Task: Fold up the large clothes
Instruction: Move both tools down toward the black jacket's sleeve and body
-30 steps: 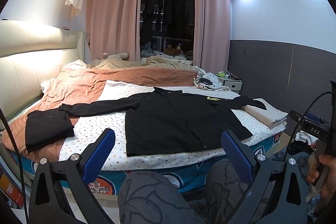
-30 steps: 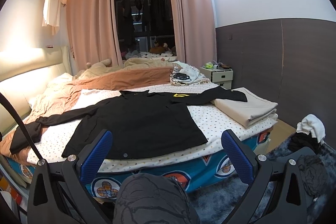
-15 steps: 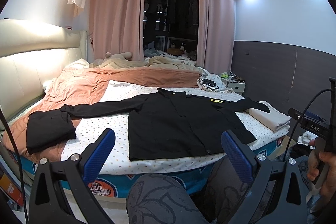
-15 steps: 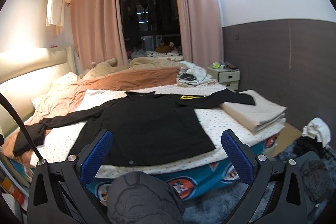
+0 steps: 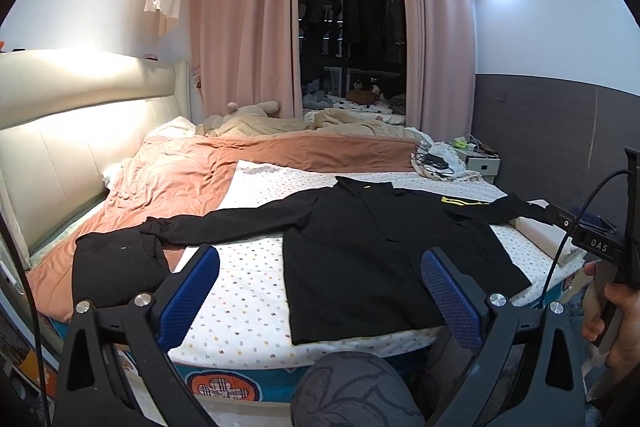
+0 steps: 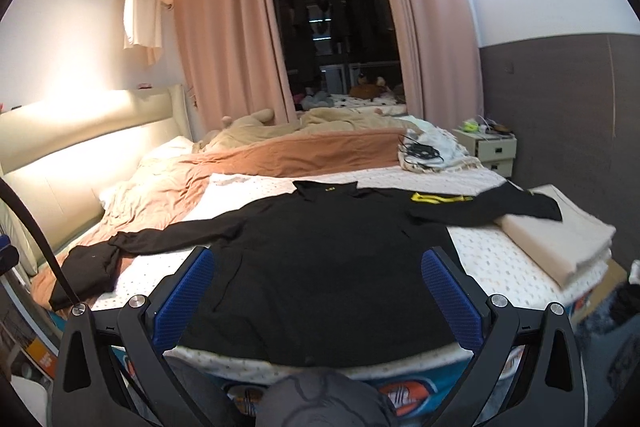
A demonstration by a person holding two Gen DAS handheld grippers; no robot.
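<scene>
black shirt (image 6: pixel 320 267) hem hidden behind knee (image 6: pixel 320 403), yellow lettering (image 6: pixel 440 199) too small to read

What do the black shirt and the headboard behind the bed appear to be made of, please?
Black shirt: seemingly a soft, matte woven fabric; it lies limp and flat with a small collar. Headboard: probably cream leather or leatherette, smooth with a slight sheen and padded panel seams.

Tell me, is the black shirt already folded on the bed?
No, the black shirt lies flat with both sleeves spread out.
</scene>
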